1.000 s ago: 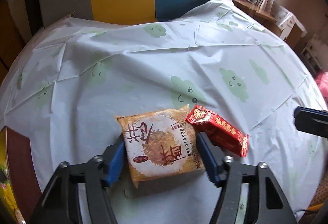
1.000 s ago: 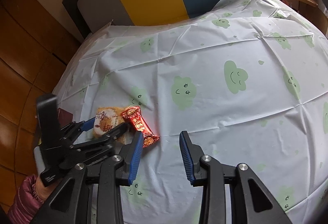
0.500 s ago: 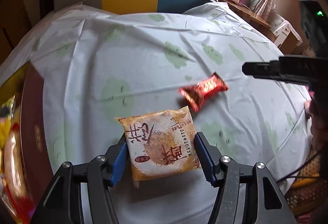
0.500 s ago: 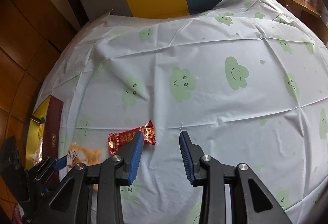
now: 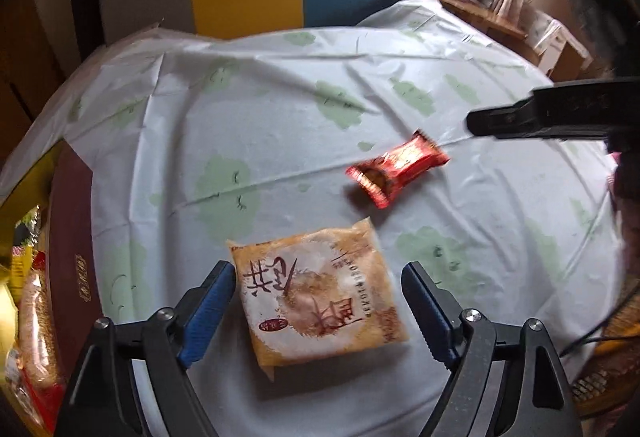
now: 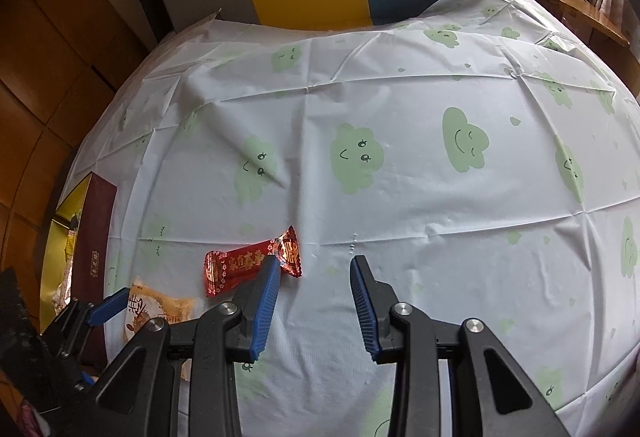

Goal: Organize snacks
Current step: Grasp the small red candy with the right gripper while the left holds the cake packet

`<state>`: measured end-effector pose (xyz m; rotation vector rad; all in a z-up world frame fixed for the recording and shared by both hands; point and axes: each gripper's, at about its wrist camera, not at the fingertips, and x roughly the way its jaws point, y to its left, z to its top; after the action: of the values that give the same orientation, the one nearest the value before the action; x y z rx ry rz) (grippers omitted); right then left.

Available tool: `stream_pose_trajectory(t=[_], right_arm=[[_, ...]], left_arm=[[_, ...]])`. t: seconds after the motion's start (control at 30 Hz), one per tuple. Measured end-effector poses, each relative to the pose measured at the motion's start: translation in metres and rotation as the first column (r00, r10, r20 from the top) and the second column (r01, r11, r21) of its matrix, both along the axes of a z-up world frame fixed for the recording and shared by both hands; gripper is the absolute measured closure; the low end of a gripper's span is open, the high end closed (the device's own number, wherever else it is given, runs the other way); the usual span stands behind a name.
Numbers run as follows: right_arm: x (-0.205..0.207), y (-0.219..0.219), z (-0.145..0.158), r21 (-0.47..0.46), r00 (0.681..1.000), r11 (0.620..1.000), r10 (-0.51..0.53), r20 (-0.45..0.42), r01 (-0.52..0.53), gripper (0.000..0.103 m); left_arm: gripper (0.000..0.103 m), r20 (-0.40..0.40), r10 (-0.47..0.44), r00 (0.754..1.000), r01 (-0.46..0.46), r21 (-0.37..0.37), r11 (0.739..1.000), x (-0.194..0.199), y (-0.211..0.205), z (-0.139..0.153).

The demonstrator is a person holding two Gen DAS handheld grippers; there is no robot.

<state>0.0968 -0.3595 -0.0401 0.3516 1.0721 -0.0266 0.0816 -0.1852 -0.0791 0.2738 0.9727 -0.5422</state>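
In your left wrist view, the orange pastry packet [image 5: 320, 295] sits low in the centre of the frame, between the two blue pads of your left gripper [image 5: 318, 301]; a gap shows on each side of it, so the jaws are spread and not pressing it, though you cannot tell from here whether it rests on the cloud-print tablecloth [image 5: 280, 125]. The red candy [image 5: 396, 171] lies on the cloth above and to the right of the packet, well apart from it, and your right gripper [image 5: 560, 115] reaches in as a dark bar from the right edge, just above the candy. At the left edge, the maroon box [image 5: 74, 237] holds other wrapped snacks. In your right wrist view, your right gripper [image 6: 314, 293] points forward over the tablecloth [image 6: 400, 141], jaws parted with only bare cloth between them; the red candy [image 6: 250, 263] lies just left of the left pad, partly hidden behind its tip. In the lower left corner, your left gripper [image 6: 92, 313] is beside the orange pastry packet [image 6: 160, 311], next to the maroon box [image 6: 94, 229].
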Motion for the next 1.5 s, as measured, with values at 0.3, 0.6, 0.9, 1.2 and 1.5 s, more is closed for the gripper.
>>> stream_pose_trajectory(t=[0.3,0.6,0.9,1.2,1.5], right_arm=[[-0.001,0.019,0.000,-0.058,0.997,0.995,0.082,0.009,-0.082,0.066],[0.008,0.088,0.007,-0.292,0.895,0.848,0.437,-0.087,-0.443,0.066],[0.035,0.124,-0.026,-0.449,0.660,0.496,0.653,-0.371,-0.743,0.063],[0.063,0.127,-0.036,-0.391,0.615,0.482,0.693,-0.377,-0.784,0.067],[0.039,0.105,-0.021,-0.357,0.762,0.675,0.601,-0.240,-0.645,0.074]], left_arm=[[0.041,-0.021,0.006,1.000,-0.008,-0.100,0.995,-0.013,0.022,-0.001],[0.039,-0.009,-0.017,1.000,0.015,-0.152,0.988,-0.019,0.036,-0.005],[0.039,-0.008,-0.018,1.000,0.017,-0.176,0.984,-0.021,0.039,-0.007],[0.037,-0.009,-0.014,1.000,0.012,-0.180,0.984,-0.022,0.041,-0.007],[0.039,0.006,-0.005,1.000,0.006,-0.183,0.983,-0.026,0.042,-0.007]])
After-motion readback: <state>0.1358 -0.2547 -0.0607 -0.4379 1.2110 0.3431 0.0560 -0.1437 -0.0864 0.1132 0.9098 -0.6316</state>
